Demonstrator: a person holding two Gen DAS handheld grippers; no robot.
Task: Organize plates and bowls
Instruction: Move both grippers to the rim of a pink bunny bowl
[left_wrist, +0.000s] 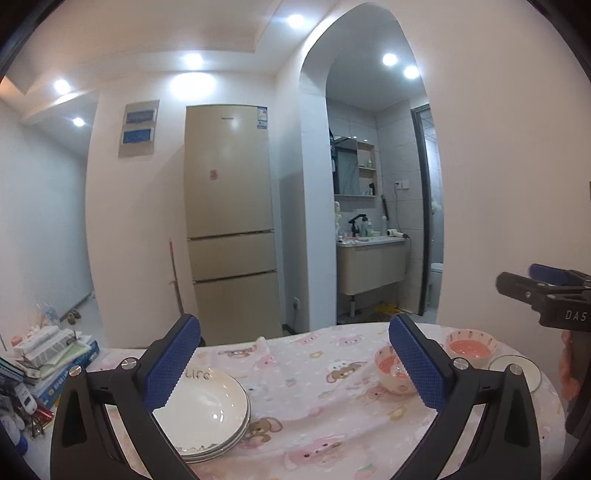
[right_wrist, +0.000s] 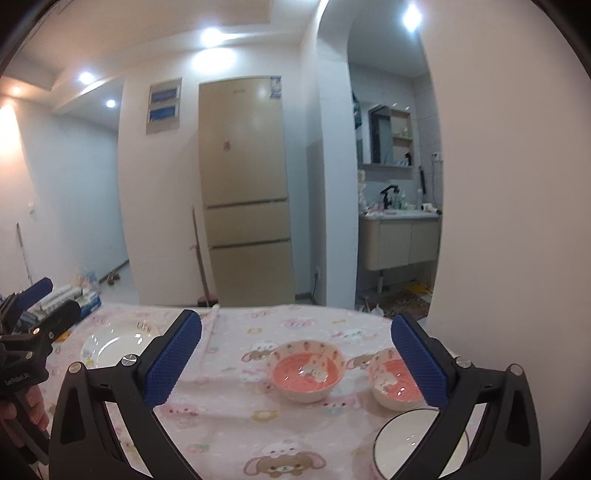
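A stack of white plates (left_wrist: 207, 413) lies on the pink cartoon tablecloth (left_wrist: 314, 387), partly behind the left finger of my left gripper (left_wrist: 295, 332), which is open and empty above the table. To the right stand two pink bowls (left_wrist: 391, 369) (left_wrist: 469, 343) and a small white dark-rimmed dish (left_wrist: 517, 369). In the right wrist view my right gripper (right_wrist: 295, 325) is open and empty above the cloth. Ahead of it are one pink bowl (right_wrist: 306, 369), the second pink bowl (right_wrist: 391, 380) behind its right finger, the white dish (right_wrist: 417, 439) and the plates (right_wrist: 110, 347).
A pile of books and boxes (left_wrist: 55, 350) crowds the table's left end. A beige fridge (left_wrist: 229, 221) and a broom stand beyond the far edge. Each gripper shows at the other view's side: right gripper (left_wrist: 524, 278), left gripper (right_wrist: 55, 299), with a hand (right_wrist: 29, 406).
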